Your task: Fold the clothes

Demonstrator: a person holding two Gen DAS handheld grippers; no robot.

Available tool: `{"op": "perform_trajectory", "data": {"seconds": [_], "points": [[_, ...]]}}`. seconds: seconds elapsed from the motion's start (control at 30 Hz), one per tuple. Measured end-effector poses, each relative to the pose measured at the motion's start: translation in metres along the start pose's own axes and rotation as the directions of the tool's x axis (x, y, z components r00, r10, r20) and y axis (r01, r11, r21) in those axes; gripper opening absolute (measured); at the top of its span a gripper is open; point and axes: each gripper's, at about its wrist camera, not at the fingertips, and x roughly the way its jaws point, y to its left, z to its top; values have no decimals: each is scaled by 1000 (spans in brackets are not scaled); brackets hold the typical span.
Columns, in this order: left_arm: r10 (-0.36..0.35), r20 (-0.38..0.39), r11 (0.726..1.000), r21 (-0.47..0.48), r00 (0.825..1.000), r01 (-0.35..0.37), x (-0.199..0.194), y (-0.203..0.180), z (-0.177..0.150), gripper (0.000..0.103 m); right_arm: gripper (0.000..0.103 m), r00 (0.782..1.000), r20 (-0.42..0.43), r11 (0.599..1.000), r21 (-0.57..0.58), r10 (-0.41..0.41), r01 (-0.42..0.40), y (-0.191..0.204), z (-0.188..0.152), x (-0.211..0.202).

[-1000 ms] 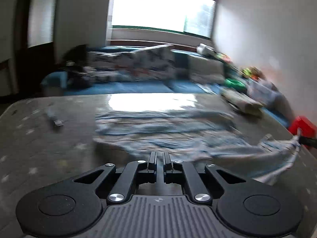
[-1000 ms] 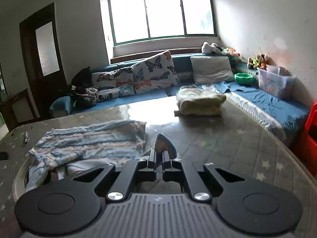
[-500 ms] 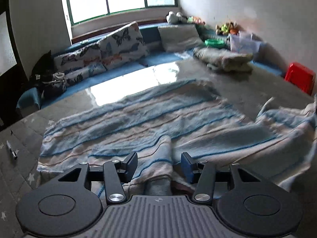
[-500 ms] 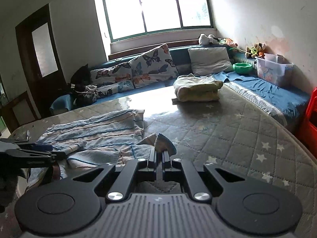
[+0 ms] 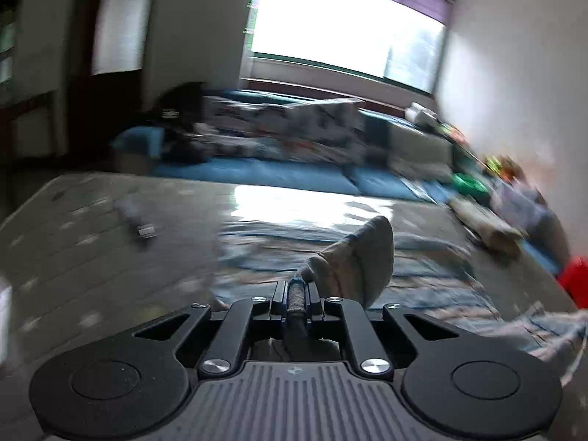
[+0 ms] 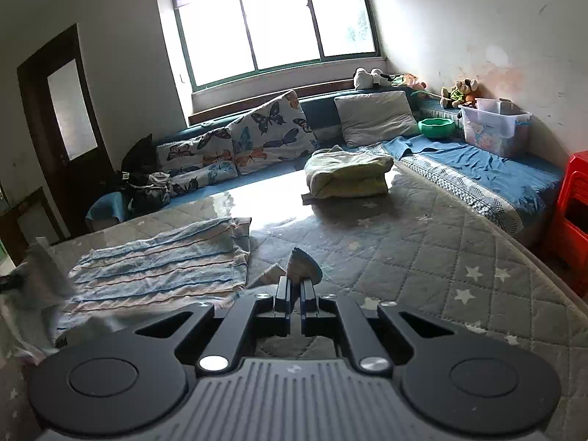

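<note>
A blue, white and pink striped garment point(image 6: 158, 261) lies spread on the grey quilted mattress point(image 6: 422, 257). In the right wrist view my right gripper point(image 6: 296, 283) is shut on one corner of it point(image 6: 302, 262), which sticks up past the fingertips. In the blurred left wrist view my left gripper point(image 5: 297, 286) has its jaws closing on a rolled edge of the same garment. A grey fold point(image 5: 352, 257) stands up just beyond the tips, and the rest of the cloth point(image 5: 422, 286) trails to the right.
A folded yellowish blanket point(image 6: 349, 178) lies farther back on the mattress. A blue sofa with butterfly cushions point(image 6: 264, 132) runs along the far side. A red stool point(image 6: 567, 220) stands at the right. A small dark object point(image 5: 141, 228) lies on the mattress to the left.
The left gripper opened over the garment's near edge, then closed on a fold and swung away left with it. The right gripper stayed put, still holding its corner.
</note>
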Motion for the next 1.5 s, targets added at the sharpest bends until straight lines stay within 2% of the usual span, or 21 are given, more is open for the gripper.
{"op": "perform_trajectory", "data": {"seconds": [0.2,0.3,0.4,0.57,0.6,0.73,0.77,0.83,0.97,1.07,1.13,1.17,1.2,1.33,1.5], "points": [[69,-34,989,-129,997,-73,-47,43,-37,7,3,1000,1,1000,-9,-7,7,-1,-1,-15],[125,-72,979,-152,990,-135,-59,53,-60,7,2,999,-24,999,-12,-35,35,-4,-8,-16],[133,-123,974,-168,984,-152,-64,62,-76,7,2,996,-71,998,-4,-58,57,-13,-17,-15],[179,-112,970,-147,977,-195,-64,67,-72,10,5,992,-97,997,0,-74,75,-20,-22,-13],[188,-102,969,-145,977,-201,-64,67,-69,13,7,992,-103,997,4,-75,76,-21,-23,-10],[228,-74,961,-140,971,-237,-57,72,-63,47,11,986,-145,996,14,-80,83,-24,-29,7],[240,-69,961,-124,968,-247,-52,73,-62,49,12,985,-155,997,16,-77,81,-24,-31,12],[274,-72,955,-94,959,-280,-40,77,-60,50,21,983,-168,996,21,-80,84,-26,-34,20],[309,-127,945,-74,942,-320,-20,90,-65,50,22,979,-184,995,25,-88,94,-29,-38,32],[305,-155,946,-67,940,-318,-12,93,-70,47,29,977,-190,995,14,-99,104,-30,-39,40],[301,-165,948,-58,939,-314,-10,94,-72,24,30,975,-200,995,18,-96,102,-30,-41,44],[300,-165,949,-51,940,-312,-10,93,-74,19,30,975,-203,995,14,-93,98,-28,-42,45],[298,-165,950,-44,940,-309,-11,92,-75,8,32,975,-204,996,9,-90,94,-27,-43,45],[301,-168,949,-48,939,-312,-16,91,-78,0,34,974,-198,994,-34,-112,107,-21,-46,48],[324,-162,939,-67,932,-338,-26,93,-79,0,35,972,-183,989,-66,-146,136,-15,-49,49]]}}
